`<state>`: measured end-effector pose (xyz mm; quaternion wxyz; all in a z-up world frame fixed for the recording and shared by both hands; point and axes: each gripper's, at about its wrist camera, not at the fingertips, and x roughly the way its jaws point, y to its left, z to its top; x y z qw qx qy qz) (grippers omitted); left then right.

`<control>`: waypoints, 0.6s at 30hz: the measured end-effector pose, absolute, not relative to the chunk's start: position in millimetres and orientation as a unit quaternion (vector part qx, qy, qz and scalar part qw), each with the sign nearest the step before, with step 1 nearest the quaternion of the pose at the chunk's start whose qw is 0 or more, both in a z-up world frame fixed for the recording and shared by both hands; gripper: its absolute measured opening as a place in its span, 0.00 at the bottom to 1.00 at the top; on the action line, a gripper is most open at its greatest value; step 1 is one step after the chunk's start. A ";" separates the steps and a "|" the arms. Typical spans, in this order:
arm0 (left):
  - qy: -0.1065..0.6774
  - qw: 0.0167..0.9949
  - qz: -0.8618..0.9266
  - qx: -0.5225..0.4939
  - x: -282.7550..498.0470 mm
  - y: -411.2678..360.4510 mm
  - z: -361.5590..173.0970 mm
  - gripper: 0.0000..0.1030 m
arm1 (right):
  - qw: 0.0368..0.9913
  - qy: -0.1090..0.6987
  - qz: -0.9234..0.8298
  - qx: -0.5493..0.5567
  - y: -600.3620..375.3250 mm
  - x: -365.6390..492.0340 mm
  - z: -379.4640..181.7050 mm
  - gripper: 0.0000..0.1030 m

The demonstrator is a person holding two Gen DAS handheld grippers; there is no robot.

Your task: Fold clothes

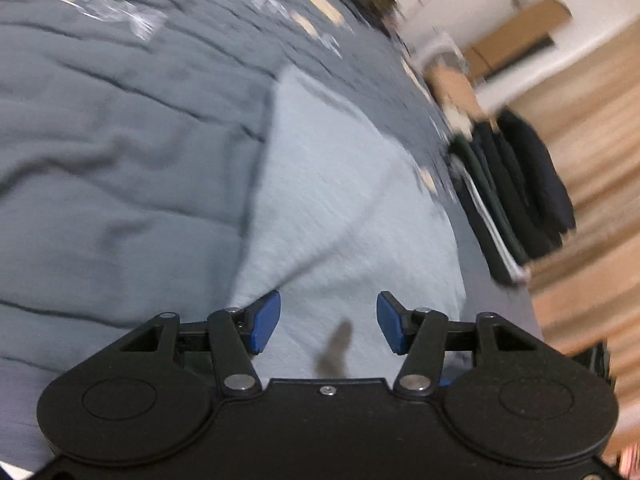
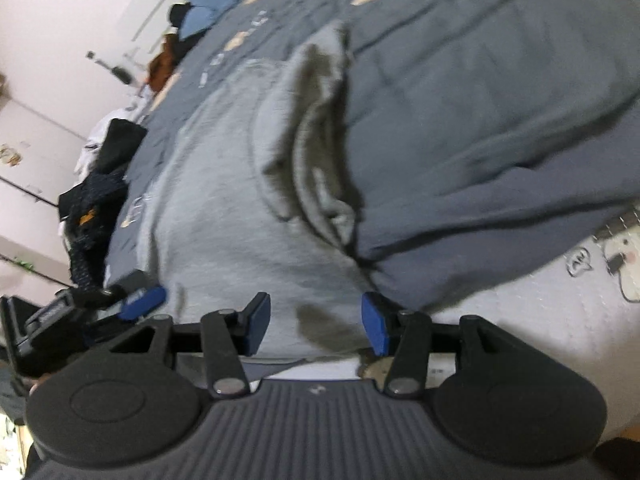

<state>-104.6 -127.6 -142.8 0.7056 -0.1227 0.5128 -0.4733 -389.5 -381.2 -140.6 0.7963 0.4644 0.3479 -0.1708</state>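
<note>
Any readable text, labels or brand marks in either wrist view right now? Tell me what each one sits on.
No text can be read in either view.
Pale printed marks on the grey bedspread: blurred, unreadable.
Cartoon drawing on the white sheet: a picture, no legible words.
Light grey garment: no label or print visible.

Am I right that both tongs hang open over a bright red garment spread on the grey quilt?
Not quite: the garment is pale grey, not red, as the left wrist view shows. The rest holds: the left tongs and right tongs are open over it, on the grey quilt.
</note>
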 end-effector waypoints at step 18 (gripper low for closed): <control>0.441 0.734 -0.474 -0.204 -101.7 -95.8 -92.3 0.61 | 0.831 0.256 -0.180 0.460 -388.0 -409.7 -93.5 0.49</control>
